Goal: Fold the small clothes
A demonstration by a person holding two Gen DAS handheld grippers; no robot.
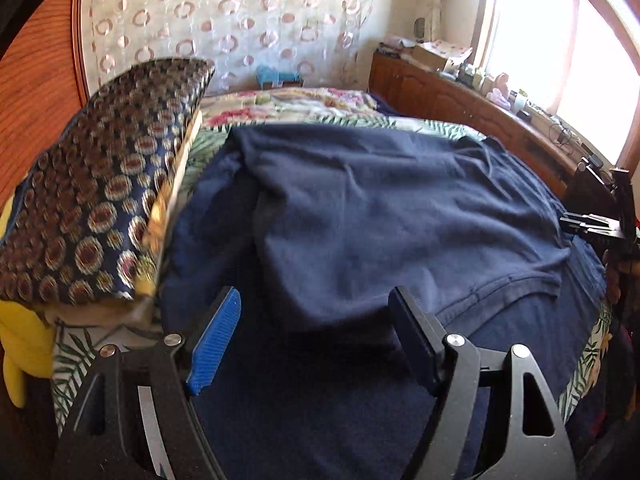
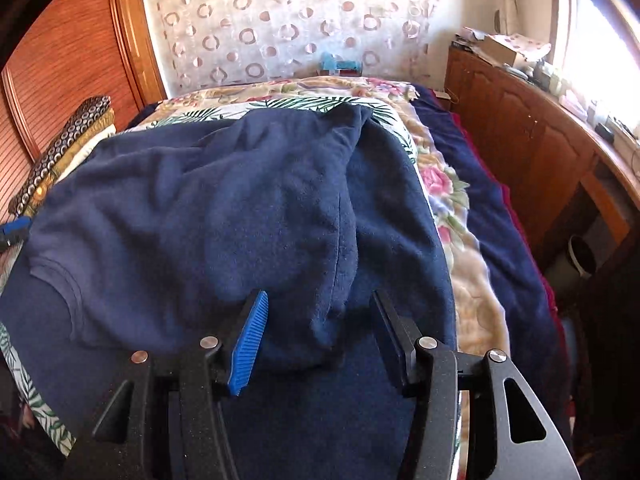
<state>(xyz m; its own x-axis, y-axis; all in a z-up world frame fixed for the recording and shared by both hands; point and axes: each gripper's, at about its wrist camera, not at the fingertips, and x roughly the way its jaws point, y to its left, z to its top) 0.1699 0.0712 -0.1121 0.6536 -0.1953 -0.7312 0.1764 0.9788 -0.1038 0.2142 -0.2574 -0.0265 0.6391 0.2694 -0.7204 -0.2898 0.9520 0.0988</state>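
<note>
A navy blue fleece garment (image 1: 360,208) lies spread on the bed, with a hemmed edge at its right side. It also shows in the right wrist view (image 2: 224,208), rumpled, with a fold reaching down between the fingers. My left gripper (image 1: 316,316) is open, its blue-padded fingers wide apart just above the garment's near edge. My right gripper (image 2: 320,324) is open, and a bulge of the navy cloth lies between its fingers without being pinched. The right gripper shows at the right edge of the left wrist view (image 1: 596,228).
The bed (image 2: 460,208) has a floral and leaf-print cover. A stack of patterned cushions (image 1: 100,200) lies on the left. A wooden cabinet (image 2: 532,152) with clutter runs along the right under a bright window. A patterned curtain (image 1: 240,20) hangs behind.
</note>
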